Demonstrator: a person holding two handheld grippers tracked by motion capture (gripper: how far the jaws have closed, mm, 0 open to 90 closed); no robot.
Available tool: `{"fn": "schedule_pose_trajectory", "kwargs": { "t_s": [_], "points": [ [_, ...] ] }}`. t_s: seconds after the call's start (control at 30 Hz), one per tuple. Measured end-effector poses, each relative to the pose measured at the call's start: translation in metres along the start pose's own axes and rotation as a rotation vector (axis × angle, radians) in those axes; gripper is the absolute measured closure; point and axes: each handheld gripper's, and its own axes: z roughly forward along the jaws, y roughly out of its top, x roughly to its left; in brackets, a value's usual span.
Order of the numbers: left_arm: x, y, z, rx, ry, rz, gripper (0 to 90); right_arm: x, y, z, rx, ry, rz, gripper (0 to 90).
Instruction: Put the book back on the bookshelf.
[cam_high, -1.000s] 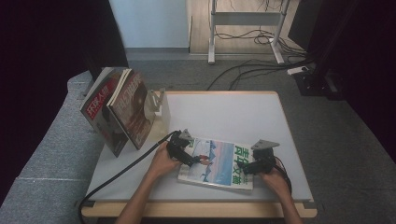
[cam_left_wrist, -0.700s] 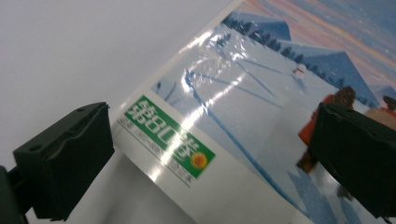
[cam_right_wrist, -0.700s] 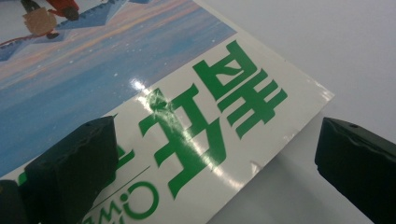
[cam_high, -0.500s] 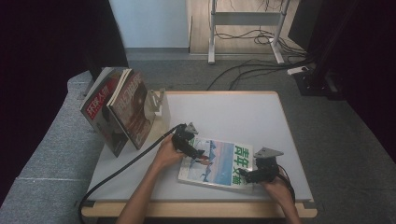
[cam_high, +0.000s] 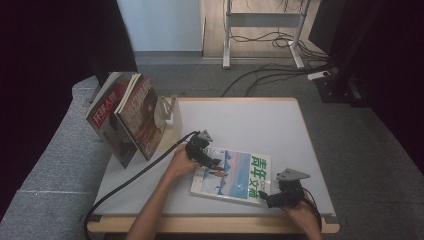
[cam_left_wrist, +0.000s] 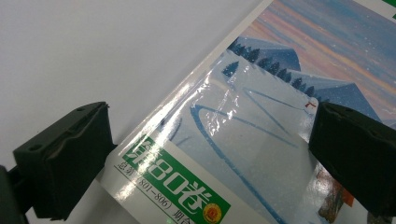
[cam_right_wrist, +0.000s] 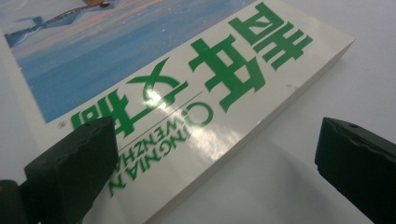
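Magazine (cam_high: 231, 176) lies flat near the table's (cam_high: 260, 125) front edge, long axis running left-right. Left gripper (cam_high: 212, 162) hovers over its left end, right gripper (cam_high: 265, 197) at its near right corner; both spread wide, holding nothing. Left sits nearer.

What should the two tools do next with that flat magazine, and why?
Probably ease the right tool forward and close it on the thick spine edge of the glossy blue-and-white magazine with green lettering. Its jaws stand open astride that edge, and the left tool, also open, sits over the far corner.
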Motion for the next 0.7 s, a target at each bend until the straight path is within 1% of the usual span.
{"fn": "schedule_pose_trajectory", "kwargs": {
  "t_s": [0.37, 0.43, 0.5, 0.6, 0.7],
  "points": [
    [0.0, 0.0, 0.0, -0.002, 0.003, -0.004, 0.0, 0.011, -0.016, -0.015, -0.003, 0.035, 0.009, 0.0],
    [-0.001, -0.001, 0.0, -0.005, 0.005, -0.005, 0.0, 0.013, -0.018, -0.015, 0.026, 0.026, -0.015, 0.0],
    [-0.001, -0.002, 0.0, -0.012, 0.009, -0.004, 0.0, 0.015, -0.021, -0.014, 0.038, 0.022, -0.024, 0.0],
    [-0.002, -0.003, 0.0, -0.024, 0.016, -0.009, 0.0, 0.014, -0.023, -0.014, 0.028, 0.028, -0.013, 0.0],
    [-0.004, -0.004, -0.001, -0.019, 0.027, -0.021, 0.0, 0.012, -0.025, -0.014, 0.02, 0.026, -0.012, 0.0]
  ]
}}
